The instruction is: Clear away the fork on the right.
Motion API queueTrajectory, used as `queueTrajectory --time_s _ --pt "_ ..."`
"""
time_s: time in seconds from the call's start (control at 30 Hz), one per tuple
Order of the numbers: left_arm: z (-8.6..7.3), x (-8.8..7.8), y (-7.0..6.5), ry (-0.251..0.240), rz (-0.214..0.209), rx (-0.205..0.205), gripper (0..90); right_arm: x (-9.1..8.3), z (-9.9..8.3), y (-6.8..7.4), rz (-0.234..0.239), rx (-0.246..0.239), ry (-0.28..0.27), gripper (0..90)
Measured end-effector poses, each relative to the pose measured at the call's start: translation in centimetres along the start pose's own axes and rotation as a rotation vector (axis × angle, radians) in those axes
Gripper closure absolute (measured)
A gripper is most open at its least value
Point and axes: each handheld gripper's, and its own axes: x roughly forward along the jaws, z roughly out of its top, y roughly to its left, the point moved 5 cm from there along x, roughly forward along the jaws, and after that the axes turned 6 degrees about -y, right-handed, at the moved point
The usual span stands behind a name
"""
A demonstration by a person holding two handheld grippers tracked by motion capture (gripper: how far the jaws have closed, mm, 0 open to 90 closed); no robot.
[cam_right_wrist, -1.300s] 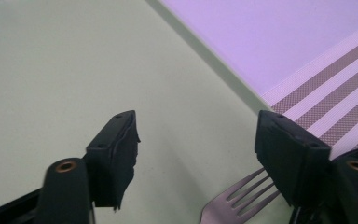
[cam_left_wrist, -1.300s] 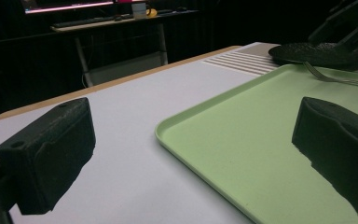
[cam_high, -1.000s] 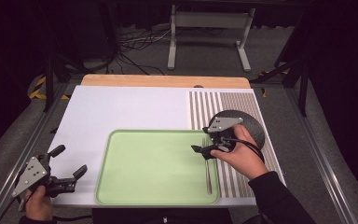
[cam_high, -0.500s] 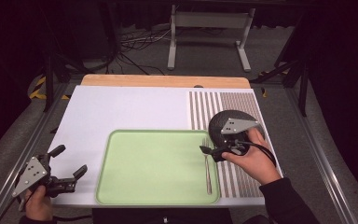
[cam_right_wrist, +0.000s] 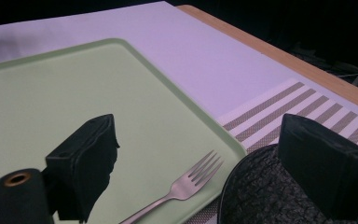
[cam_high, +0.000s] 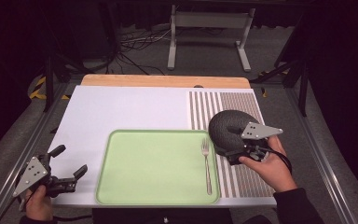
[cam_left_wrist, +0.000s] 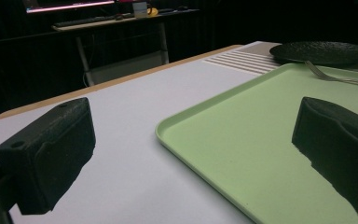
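**Right gripper stands open beside the fork on the tray**

The right gripper (cam_high: 228, 151) stands open with nothing between its jaws, which have just been widening; it hovers over the near-left rim of the round black textured plate (cam_high: 226, 126); just to its left lies the slim silver metal fork (cam_high: 206, 163), resting flat along the right side of the pale green rectangular plastic tray (cam_high: 154, 168); the fork's long axis runs from the near edge of the desk (cam_high: 121, 107) away from the person, tines at the far end. The right hand is plainly the nearer one; the left gripper (cam_high: 70, 179), also open and empty, waits off the tray's near-left corner, well apart from both fork and plate. The right gripper view brings the fork's tines (cam_right_wrist: 205, 170) close up, pointing toward the tray's corner beside the plate's rim (cam_right_wrist: 256, 196); the left gripper view shows plate (cam_left_wrist: 321, 52) and fork (cam_left_wrist: 335, 77) far off across the tray (cam_left_wrist: 242, 140).
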Motion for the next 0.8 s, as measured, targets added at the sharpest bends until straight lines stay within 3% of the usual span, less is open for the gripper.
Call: queueTrajectory --time_s 0.23,0.4,0.8 --pt "0.0 0.0 0.0 -0.001 -0.001 0.0 0.0 -1.2 -1.2 -0.6 -0.017 0.023 -0.035 11.9" --pt "0.0 0.0 0.0 -0.002 0.0 0.001 0.0 -2.1 -2.1 -1.1 -0.033 0.05 -0.091 11.9" --pt "0.0 0.0 -0.1 -0.003 0.0 -0.002 0.0 -3.3 -5.7 -1.8 -0.069 0.128 -0.162 11.8"
